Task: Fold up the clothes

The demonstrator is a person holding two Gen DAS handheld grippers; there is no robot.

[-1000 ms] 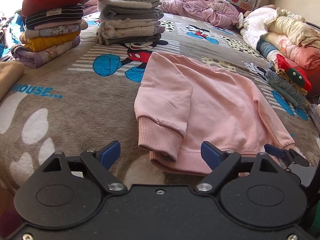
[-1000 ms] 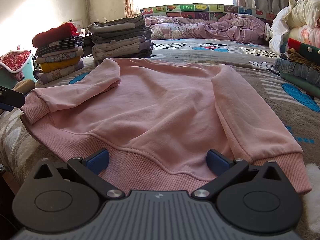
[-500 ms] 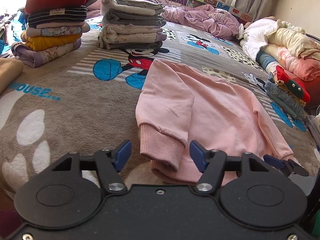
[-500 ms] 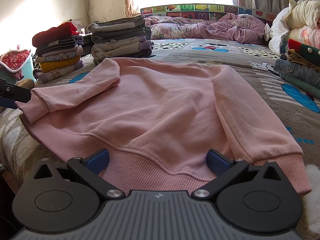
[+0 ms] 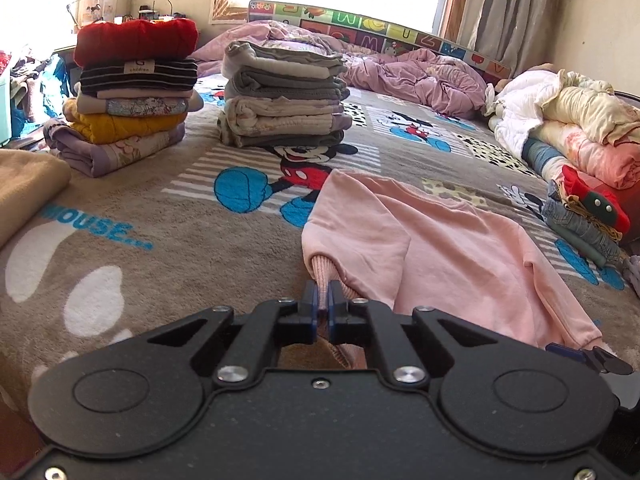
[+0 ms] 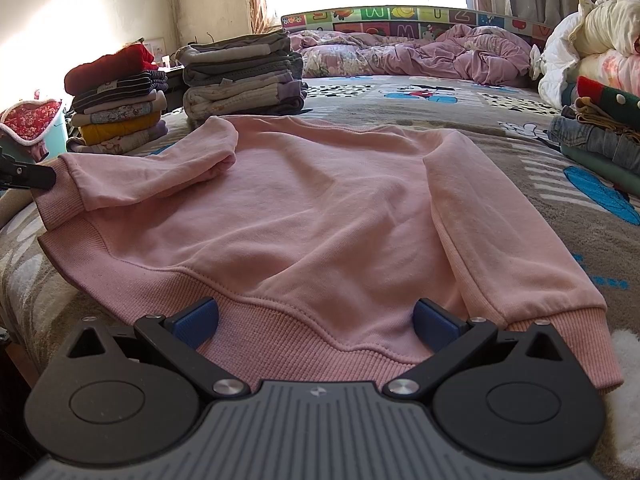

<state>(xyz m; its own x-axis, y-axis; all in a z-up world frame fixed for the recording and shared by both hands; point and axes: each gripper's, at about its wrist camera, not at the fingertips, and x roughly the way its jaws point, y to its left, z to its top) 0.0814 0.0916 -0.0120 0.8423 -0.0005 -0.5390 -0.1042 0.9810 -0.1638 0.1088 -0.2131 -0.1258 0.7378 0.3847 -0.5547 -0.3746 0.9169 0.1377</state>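
- Pink sweatshirt (image 6: 320, 216) spread flat on the cartoon-print blanket (image 5: 168, 216), hem along the near edge of the bed, neckline toward the far side.
- Left gripper (image 5: 323, 304) clamped on the ribbed cuff (image 5: 320, 270) of the left sleeve (image 6: 152, 176), blue pads (image 5: 310, 300) pressed together with the knit between them.
- Left sleeve running from that cuff, at the near left corner of the hem, up and away to the far left shoulder; long axis slanted along the left edge of the body.
- Right gripper (image 6: 316, 320) spread wide, poised low over the middle of the ribbed hem (image 6: 280, 340), nothing between the pads (image 6: 198, 316).
- Right sleeve (image 6: 500, 240) lying straight down the right side, its cuff near the right pad but apart from it.
- Judged step: fold the held sleeve inward; body of the garment lies to the right of the left jaws, so a carry rightward and across the chest.
- Left hand clearly the nearer and already engaged; right hand free to pin the hem or to take the right cuff.
- Two stacks of folded clothes (image 5: 284, 96) at the far left, well apart from the sweatshirt.
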